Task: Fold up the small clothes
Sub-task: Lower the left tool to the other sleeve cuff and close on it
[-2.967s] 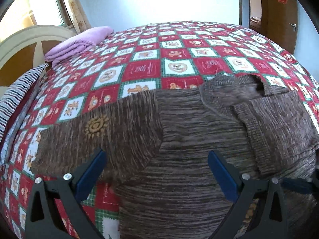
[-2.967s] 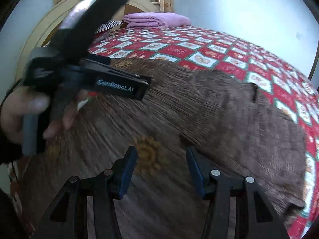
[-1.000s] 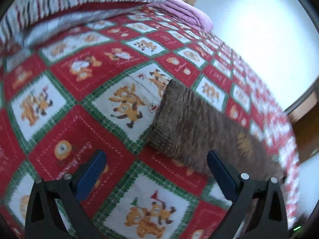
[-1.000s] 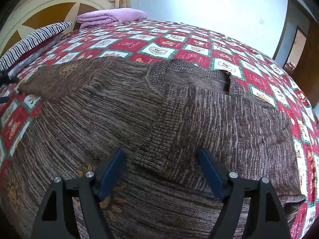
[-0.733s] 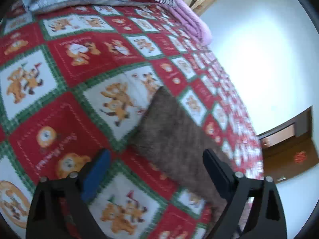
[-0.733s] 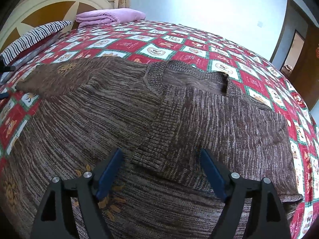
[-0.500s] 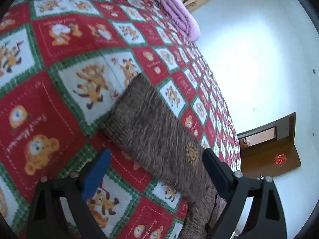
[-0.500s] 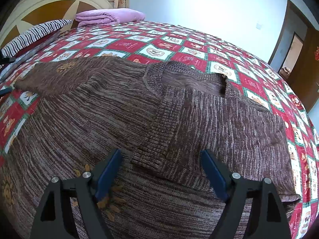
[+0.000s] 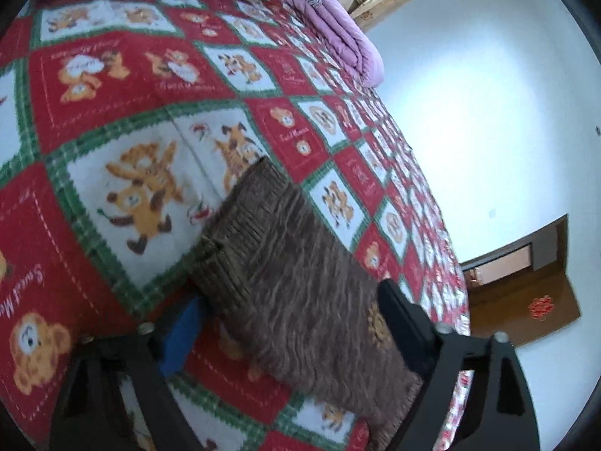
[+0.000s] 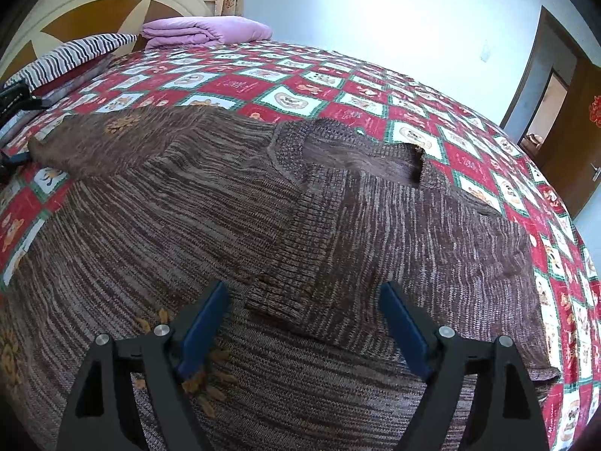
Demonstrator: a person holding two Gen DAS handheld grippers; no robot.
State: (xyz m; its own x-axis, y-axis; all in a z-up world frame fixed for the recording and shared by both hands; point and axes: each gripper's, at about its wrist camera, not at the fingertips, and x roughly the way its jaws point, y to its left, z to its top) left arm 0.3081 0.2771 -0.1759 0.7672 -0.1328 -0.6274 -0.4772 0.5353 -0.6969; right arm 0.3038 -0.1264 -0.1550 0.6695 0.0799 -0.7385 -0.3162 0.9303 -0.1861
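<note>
Our left gripper [image 9: 289, 312] is closing around the sleeve cuff [image 9: 240, 225], pads not yet pressing. Only our right view shows the whole sweater [image 10: 263, 225]; the right gripper [image 10: 302, 319] hovers open above it.

Bed [image 10: 338, 86], white wall [image 10: 375, 11], wooden door [image 10: 571, 120]

The sweater [image 10: 263, 225] runs off the lower edge, its hem seemingly hidden.
</note>
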